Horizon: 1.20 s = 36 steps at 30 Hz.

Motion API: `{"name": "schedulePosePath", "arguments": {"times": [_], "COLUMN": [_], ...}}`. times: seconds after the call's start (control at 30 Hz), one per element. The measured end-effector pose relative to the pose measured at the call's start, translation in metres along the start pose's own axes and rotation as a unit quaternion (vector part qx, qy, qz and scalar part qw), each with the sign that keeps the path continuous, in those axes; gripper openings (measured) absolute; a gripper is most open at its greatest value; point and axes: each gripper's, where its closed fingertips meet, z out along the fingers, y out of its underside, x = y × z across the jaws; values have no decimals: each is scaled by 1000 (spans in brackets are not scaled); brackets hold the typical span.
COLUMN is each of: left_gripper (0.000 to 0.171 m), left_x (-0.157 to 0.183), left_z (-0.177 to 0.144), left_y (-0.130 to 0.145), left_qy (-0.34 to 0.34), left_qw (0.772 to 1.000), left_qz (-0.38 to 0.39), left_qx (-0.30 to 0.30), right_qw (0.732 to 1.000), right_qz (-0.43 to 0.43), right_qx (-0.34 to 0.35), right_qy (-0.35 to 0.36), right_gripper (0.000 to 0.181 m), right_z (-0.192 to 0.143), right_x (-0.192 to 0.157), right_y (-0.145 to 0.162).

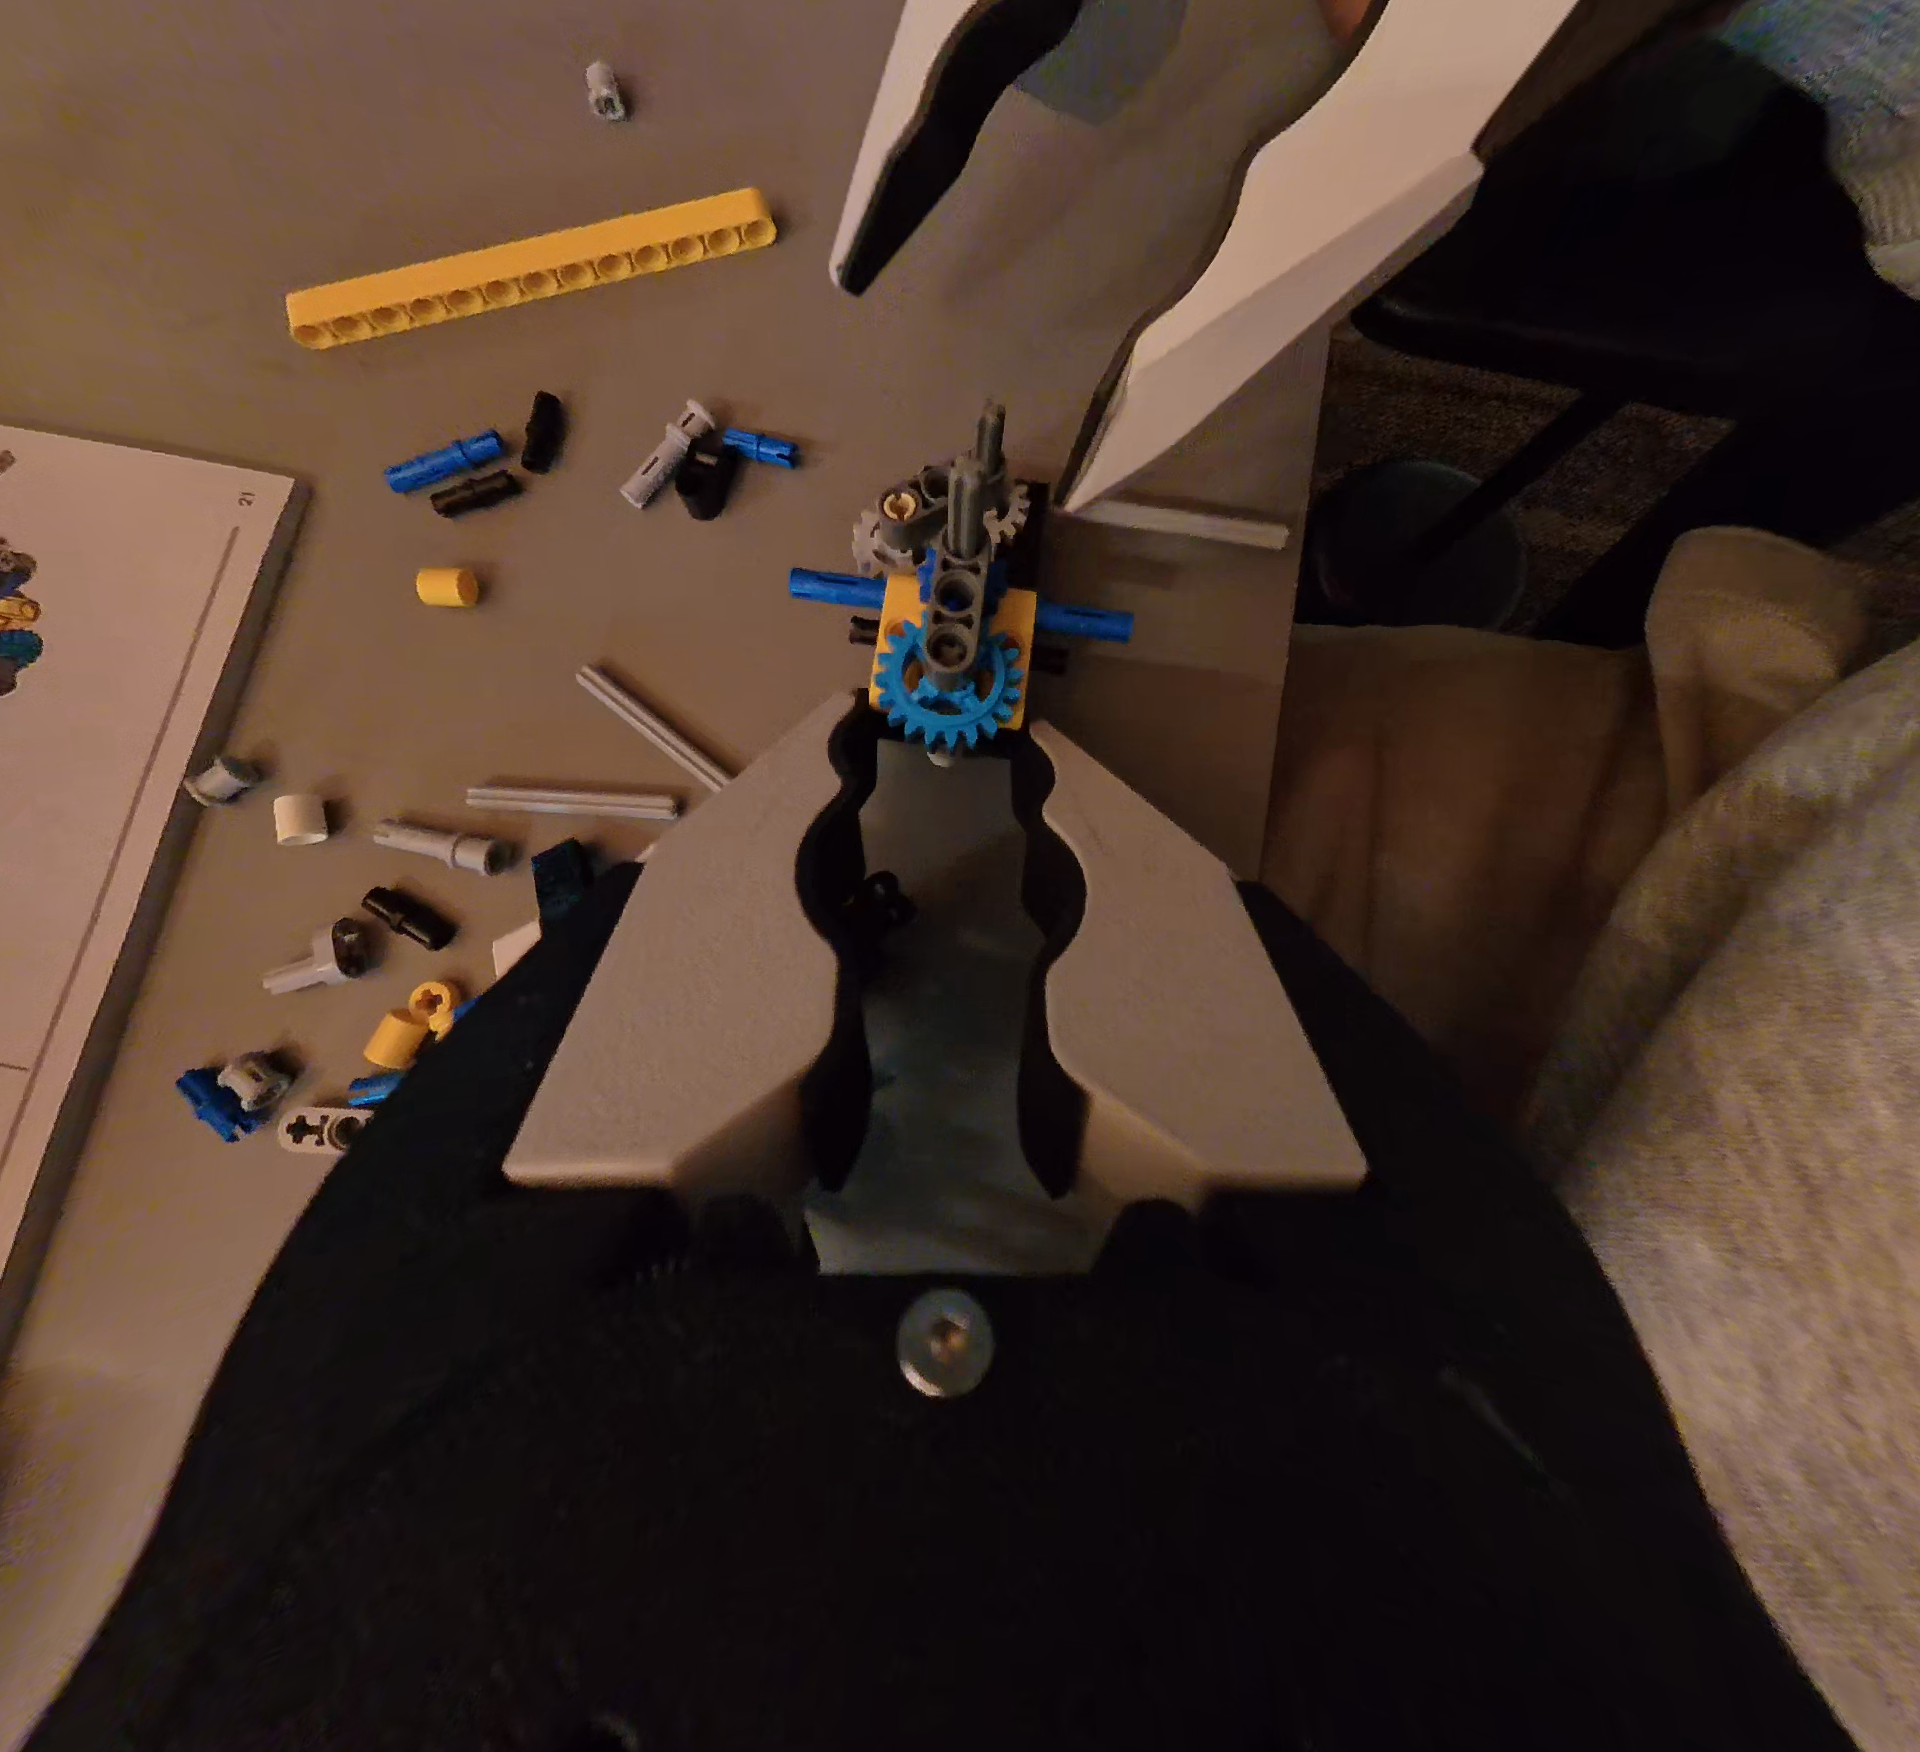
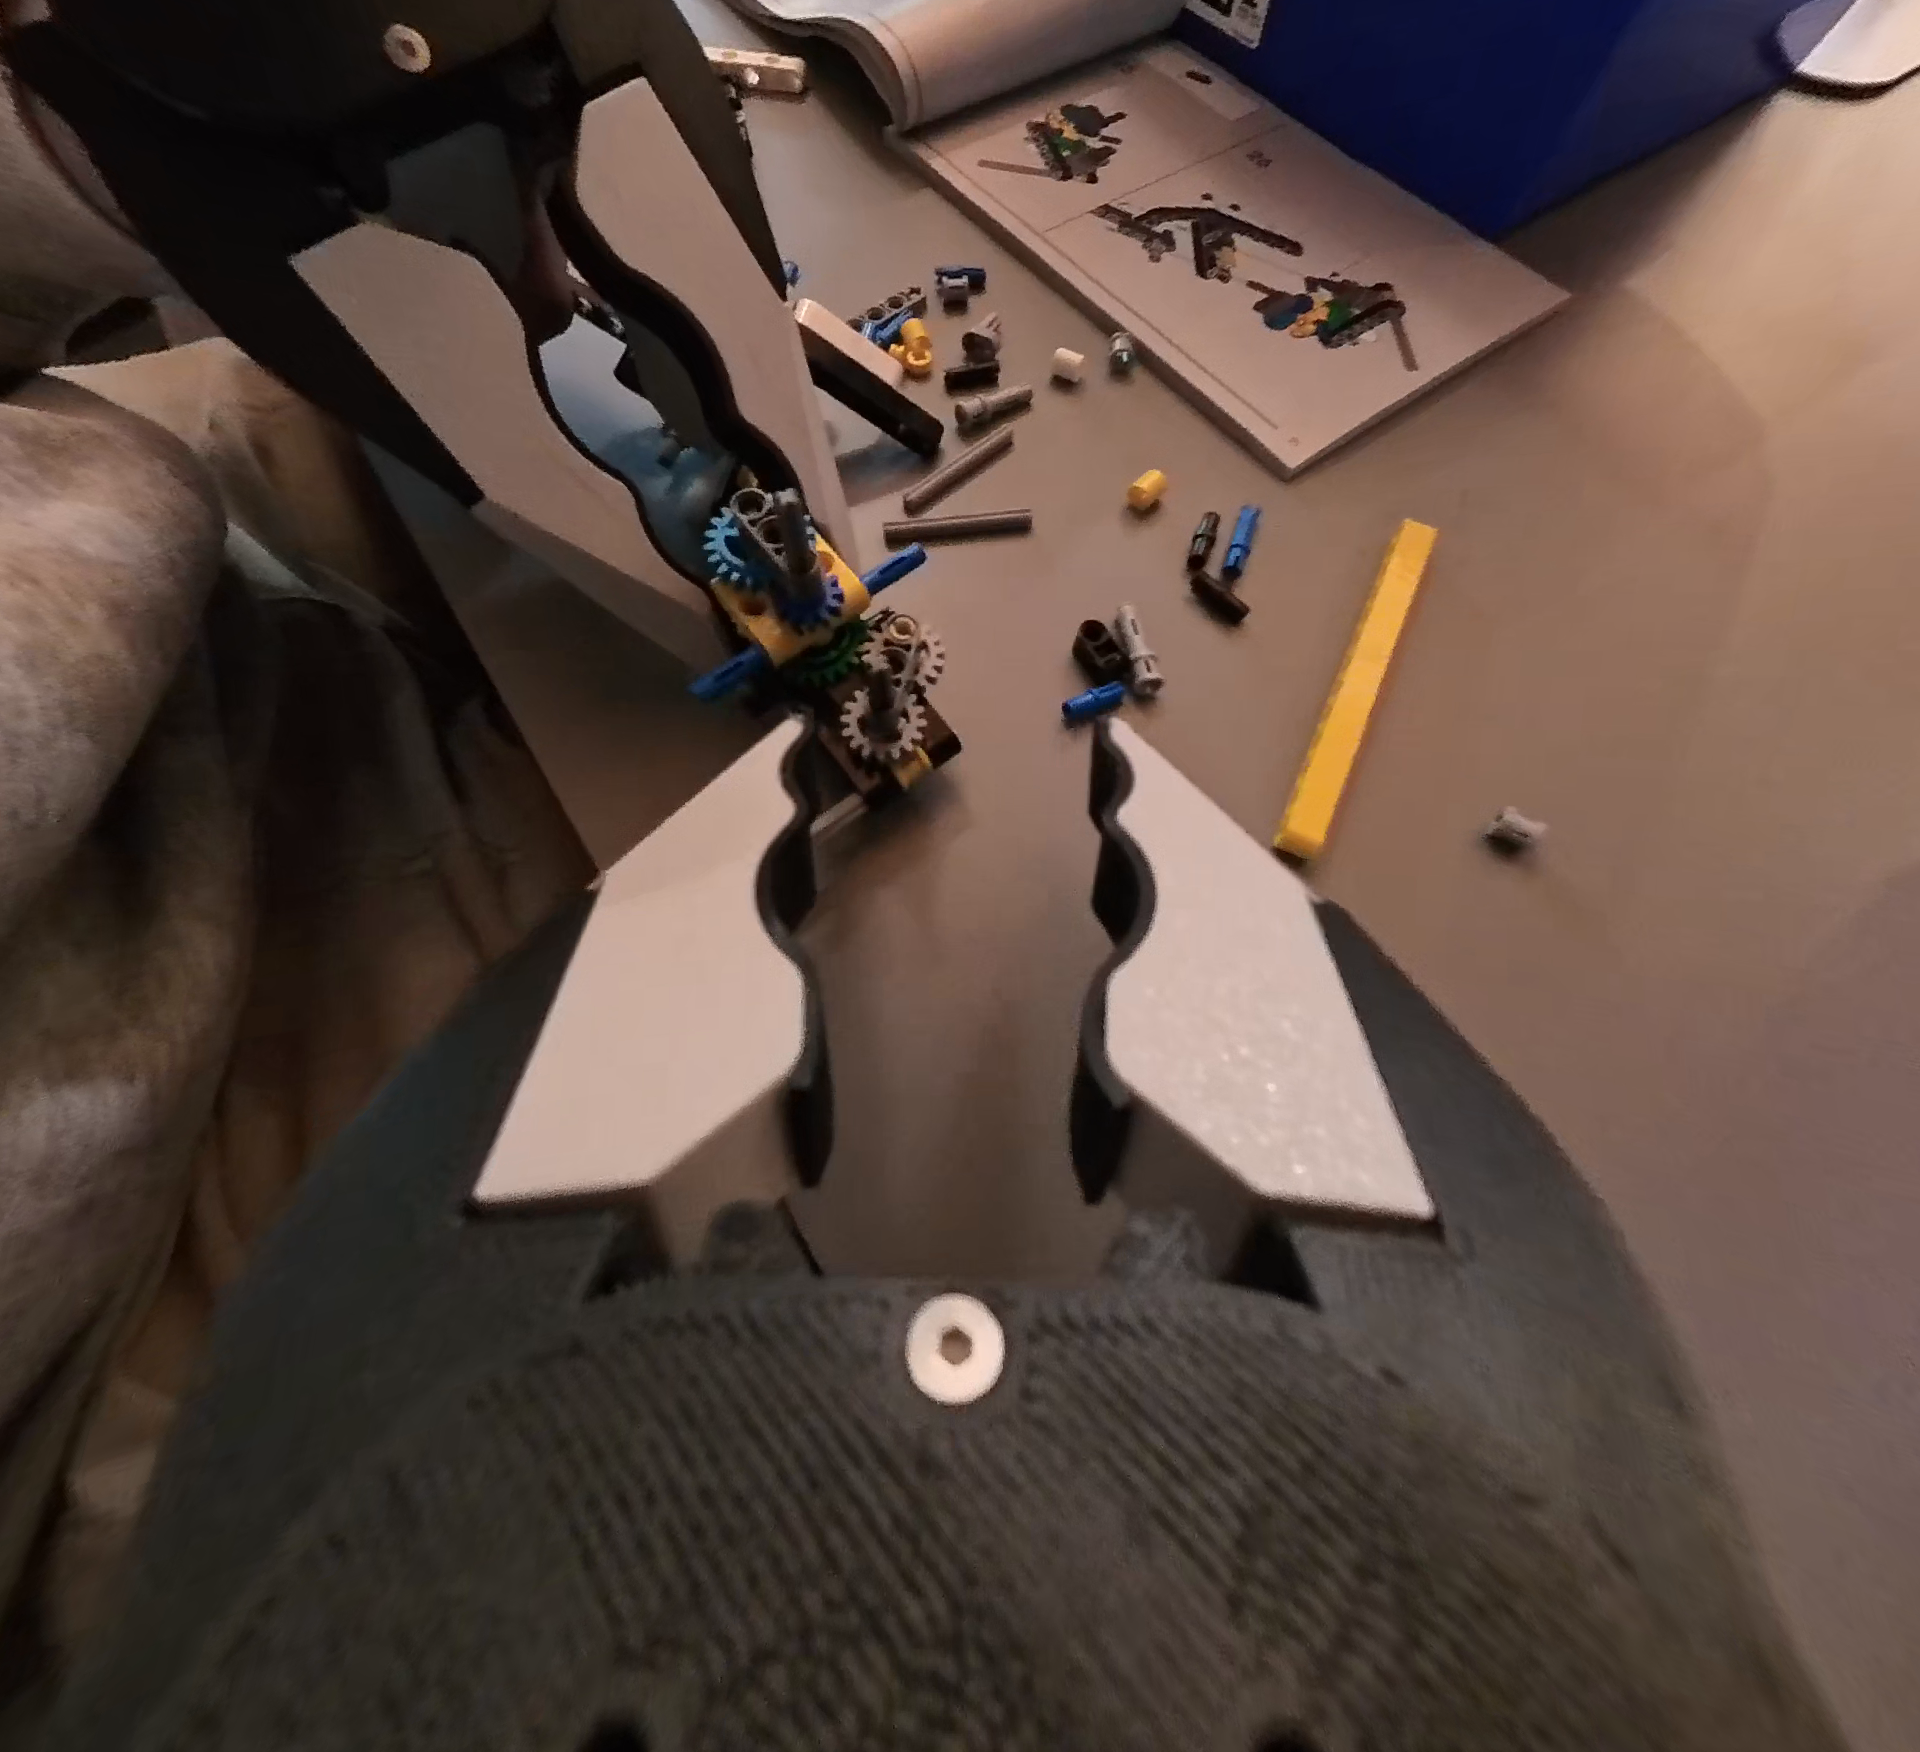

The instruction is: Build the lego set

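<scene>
The left gripper (image 1: 945, 726) pinches the gear model (image 1: 951, 622) at its yellow block, above the desk (image 1: 208, 92) edge. The right gripper (image 2: 945, 746) gapes wide, empty, just beside the model. The long yellow beam (image 1: 530, 268) lies well beyond it.

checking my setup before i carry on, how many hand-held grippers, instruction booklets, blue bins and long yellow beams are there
hand-held grippers: 2 (left, right)
instruction booklet: 1
blue bin: 1
long yellow beam: 1
total: 5
</scene>
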Motion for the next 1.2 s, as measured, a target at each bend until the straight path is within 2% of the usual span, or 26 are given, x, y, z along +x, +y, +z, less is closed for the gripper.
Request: {"name": "schedulePosePath", "arguments": {"times": [0.27, 0.53, 0.8, 1.03, 1.2], "left_gripper": [29, 30, 31, 29, 30], "left_x": [0, -7, -27, -39, -44], "left_z": [-11, -38, -65, -76, -76], "left_y": [-7, -8, 9, 15, 19], "left_qy": [5, -11, -25, -32, -24], "left_qw": [1000, 998, 989, 979, 975], "left_qz": [-19, -35, -94, -119, -134], "left_qx": [20, 55, 112, 160, 173], "right_qw": [1000, 1000, 999, 998, 997], "right_qz": [-3, 5, 19, 3, 6], "right_qx": [12, 25, -14, -49, -58], "right_qy": [15, 6, -45, -43, -43], "right_gripper": [53, 54, 53, 47, 42], "right_z": [-4, -7, 5, 13, 15], "right_x": [5, 5, -9, -13, -13], "right_y": [-4, -7, 8, 16, 18]}}
